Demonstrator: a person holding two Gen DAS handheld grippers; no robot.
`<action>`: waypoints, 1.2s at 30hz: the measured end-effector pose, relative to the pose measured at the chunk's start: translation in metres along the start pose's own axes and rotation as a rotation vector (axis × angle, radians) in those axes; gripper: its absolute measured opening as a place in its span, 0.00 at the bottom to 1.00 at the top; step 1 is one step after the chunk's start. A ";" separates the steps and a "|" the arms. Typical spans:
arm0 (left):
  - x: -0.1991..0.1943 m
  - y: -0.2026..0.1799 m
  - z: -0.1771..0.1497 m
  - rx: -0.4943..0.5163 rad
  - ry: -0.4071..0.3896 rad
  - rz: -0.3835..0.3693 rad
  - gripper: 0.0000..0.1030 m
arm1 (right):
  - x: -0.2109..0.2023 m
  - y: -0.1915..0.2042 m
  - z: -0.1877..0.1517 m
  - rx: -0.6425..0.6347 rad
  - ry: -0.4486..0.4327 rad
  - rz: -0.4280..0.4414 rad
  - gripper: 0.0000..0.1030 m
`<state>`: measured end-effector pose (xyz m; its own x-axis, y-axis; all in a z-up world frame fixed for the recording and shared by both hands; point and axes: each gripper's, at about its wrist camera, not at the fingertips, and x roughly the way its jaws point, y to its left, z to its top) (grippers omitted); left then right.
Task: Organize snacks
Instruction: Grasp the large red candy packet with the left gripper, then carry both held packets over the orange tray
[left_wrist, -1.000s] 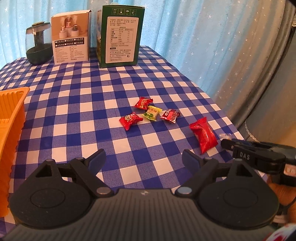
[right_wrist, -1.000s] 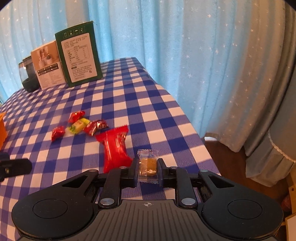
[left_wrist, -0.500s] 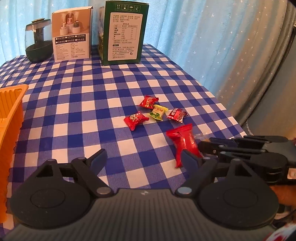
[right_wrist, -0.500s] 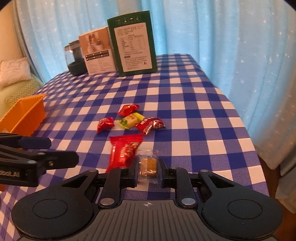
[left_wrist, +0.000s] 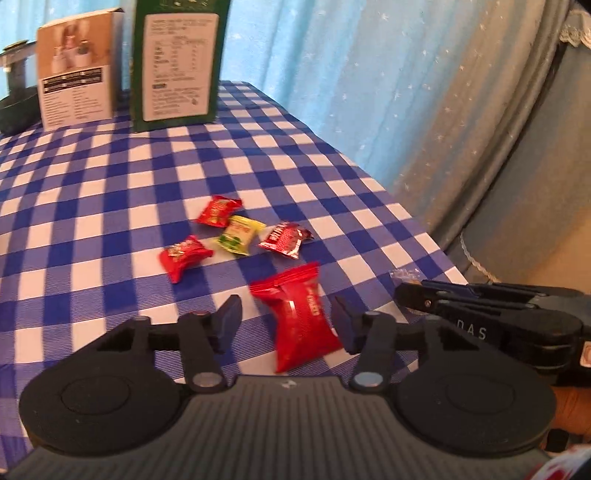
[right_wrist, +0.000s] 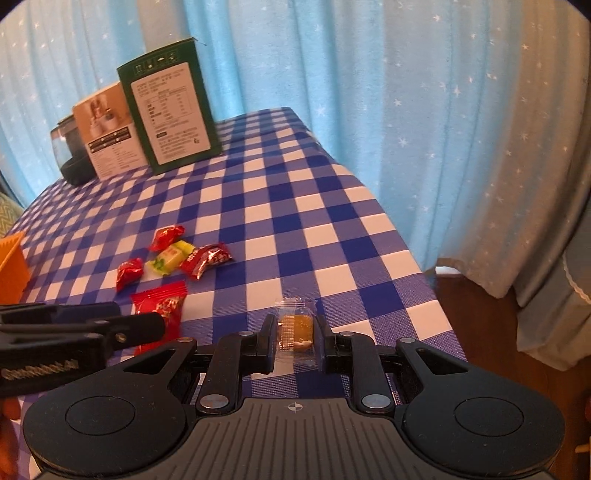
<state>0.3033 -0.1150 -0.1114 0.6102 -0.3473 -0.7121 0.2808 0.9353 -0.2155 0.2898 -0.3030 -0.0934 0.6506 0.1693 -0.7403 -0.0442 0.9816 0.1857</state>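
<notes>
A large red snack packet (left_wrist: 301, 317) lies on the blue checked tablecloth between the fingers of my left gripper (left_wrist: 286, 315), which is open around it. It also shows in the right wrist view (right_wrist: 162, 308). My right gripper (right_wrist: 295, 332) is shut on a clear packet with a yellow-brown candy (right_wrist: 295, 326), held just above the cloth near the table's right edge. Several small sweets lie further out: three red ones (left_wrist: 184, 253) (left_wrist: 218, 210) (left_wrist: 284, 238) and a yellow-green one (left_wrist: 238, 240).
A green box (left_wrist: 177, 62), a white box (left_wrist: 77, 90) and a dark jar (left_wrist: 14, 99) stand at the back. An orange basket (right_wrist: 11, 266) is at the left. The table's right edge (right_wrist: 424, 266) drops off beside the curtain.
My left gripper has moved forward and right, so the large red packet now lies between its fingers. My right gripper has kept its hold on the clear candy packet and swung right.
</notes>
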 end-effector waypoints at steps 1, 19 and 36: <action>0.004 -0.002 0.000 0.005 0.006 0.001 0.40 | 0.000 -0.001 0.000 0.005 0.001 -0.001 0.20; -0.059 0.024 -0.028 0.019 0.041 0.114 0.23 | -0.011 0.052 -0.016 -0.116 -0.020 0.080 0.20; -0.179 0.053 -0.070 -0.047 -0.016 0.187 0.23 | -0.105 0.140 -0.054 -0.174 -0.060 0.130 0.20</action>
<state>0.1568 0.0015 -0.0420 0.6604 -0.1683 -0.7318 0.1272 0.9856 -0.1119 0.1742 -0.1787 -0.0243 0.6745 0.2952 -0.6767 -0.2578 0.9531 0.1589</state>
